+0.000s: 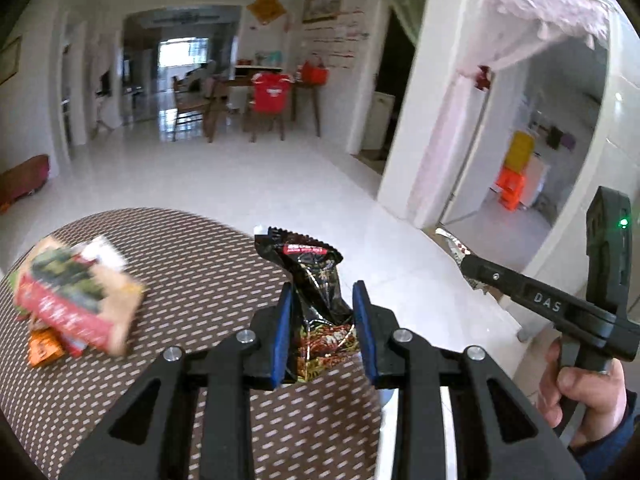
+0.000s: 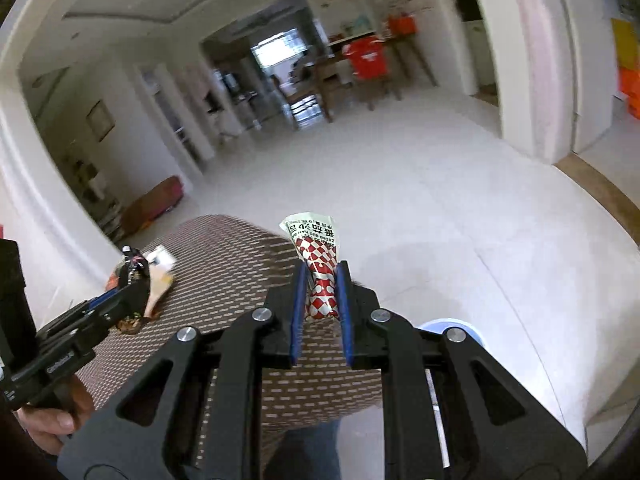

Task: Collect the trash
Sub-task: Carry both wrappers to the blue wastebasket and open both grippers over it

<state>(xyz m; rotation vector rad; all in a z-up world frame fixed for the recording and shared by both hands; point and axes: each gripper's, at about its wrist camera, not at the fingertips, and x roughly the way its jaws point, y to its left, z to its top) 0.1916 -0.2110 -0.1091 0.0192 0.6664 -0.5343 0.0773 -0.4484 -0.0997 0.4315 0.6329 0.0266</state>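
1. On the left of the patterned table (image 1: 192, 280), a blurred heap of packets (image 1: 76, 304) lies well apart from both grippers, a white scrap at its far edge and an orange wrapper (image 1: 44, 350) at its near edge.
2. Over the table's right edge, the left gripper (image 1: 324, 324) has its blue pads pressed on a crumpled black snack wrapper (image 1: 316, 280), which sticks up beyond the fingertips.
3. Further right, the right gripper (image 2: 322, 300) is clamped on a red-and-white checked wrapper (image 2: 318, 256), held above the table's far edge and the floor.
4. Below it on the near right, a pale blue rim (image 2: 452, 326) peeks out from behind the right gripper's frame; what it belongs to cannot be told.
5. Brown cloth with pale dashes covers the table; white tiled floor (image 1: 248, 176) runs back to a dining table and chairs, one chair draped with a red shirt (image 1: 272, 92).
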